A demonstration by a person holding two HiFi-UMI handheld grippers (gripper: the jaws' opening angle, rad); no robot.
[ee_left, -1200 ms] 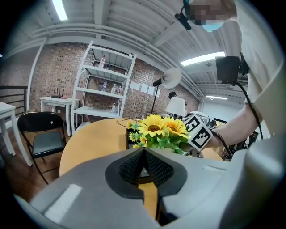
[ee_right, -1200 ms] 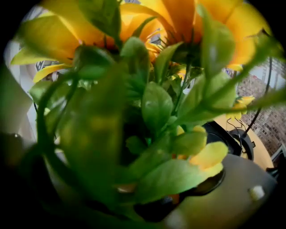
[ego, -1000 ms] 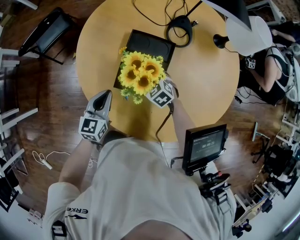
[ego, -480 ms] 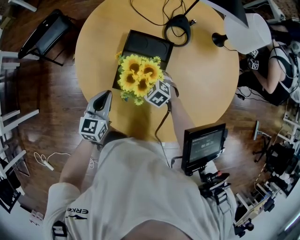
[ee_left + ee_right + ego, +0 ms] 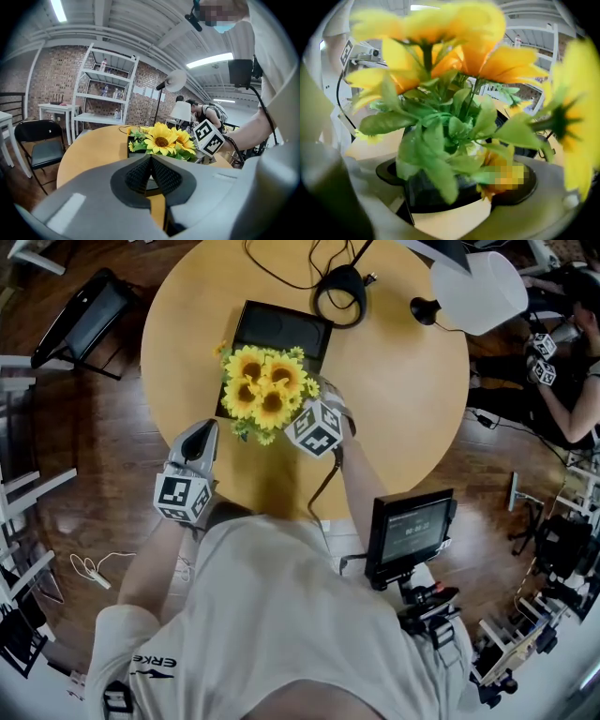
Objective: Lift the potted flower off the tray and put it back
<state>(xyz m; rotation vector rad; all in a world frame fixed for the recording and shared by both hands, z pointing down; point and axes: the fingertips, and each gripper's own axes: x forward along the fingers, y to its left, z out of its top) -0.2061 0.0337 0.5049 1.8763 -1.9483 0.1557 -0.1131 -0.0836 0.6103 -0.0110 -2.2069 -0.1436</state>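
Head view, nearest first: left gripper [image 5: 204, 427] is parked at the near-left edge of the bench [image 5: 394, 399], well apart from the work. My read is that it's idle because one pot needs only one hand. Left gripper view confirms it: jaws pressed together, nothing between them, aimed roughly at the blooms from the side. Right gripper [image 5: 454, 190] sits low on the near side, under the foliage, so the jaws meet the pot [image 5: 433, 192] rather than the soft stems. That's sensible, as leaves wouldn't carry the load. Right gripper view shows the dark pot between the two jaws, which are set narrow with pads against its sides and leaves spilling over the top, so it looks like a firm hold. Potted flower [image 5: 261, 390] is upright over the near end of the black tray [image 5: 281, 329], blooms hiding that end. No view shows whether the base has cleared the tray or rests on it. The far half of the tray is bare, and I'd judge put-back to be a straight lower with no sideways shift. Beyond the tray are a coiled cable [image 5: 339, 292] and a white lamp shade [image 5: 473, 287], both apart from the pot, with no snag risk that I can see.
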